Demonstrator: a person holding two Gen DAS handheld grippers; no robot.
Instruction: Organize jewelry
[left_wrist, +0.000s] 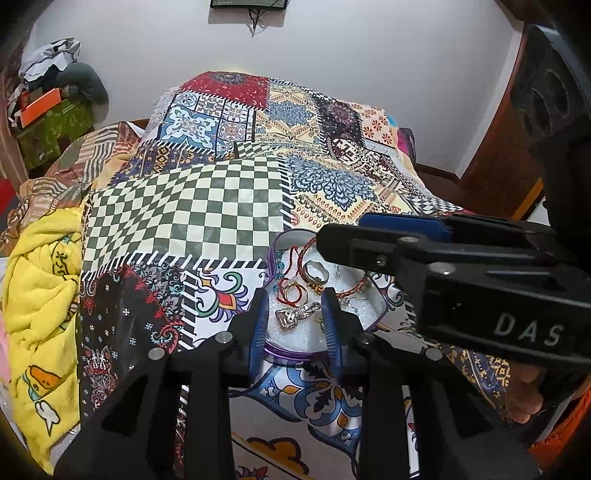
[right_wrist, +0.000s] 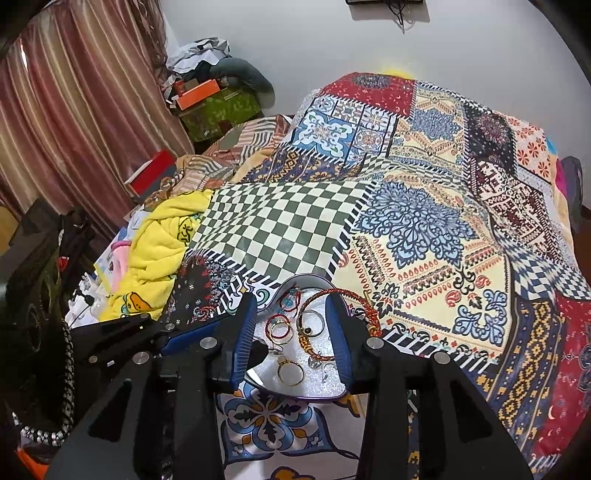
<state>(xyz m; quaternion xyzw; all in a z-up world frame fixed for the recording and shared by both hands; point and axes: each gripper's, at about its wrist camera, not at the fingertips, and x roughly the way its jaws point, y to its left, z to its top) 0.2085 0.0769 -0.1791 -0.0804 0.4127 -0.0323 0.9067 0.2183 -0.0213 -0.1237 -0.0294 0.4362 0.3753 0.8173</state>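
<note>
left wrist view: silver pendant (left_wrist: 293, 315) lies in the tray (left_wrist: 295, 356) between the left gripper (left_wrist: 295, 325) jaws, part-open, unheld; right gripper (right_wrist: 293, 332) part-open, empty, above the tray.

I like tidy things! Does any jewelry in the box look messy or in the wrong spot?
Yes. The braided red bracelet hangs over the right rim of the purple box onto the bedspread. Inside, the rings and bangles, like the gold ring, lie jumbled together, not sorted. Nothing looks broken or spilled.
</note>
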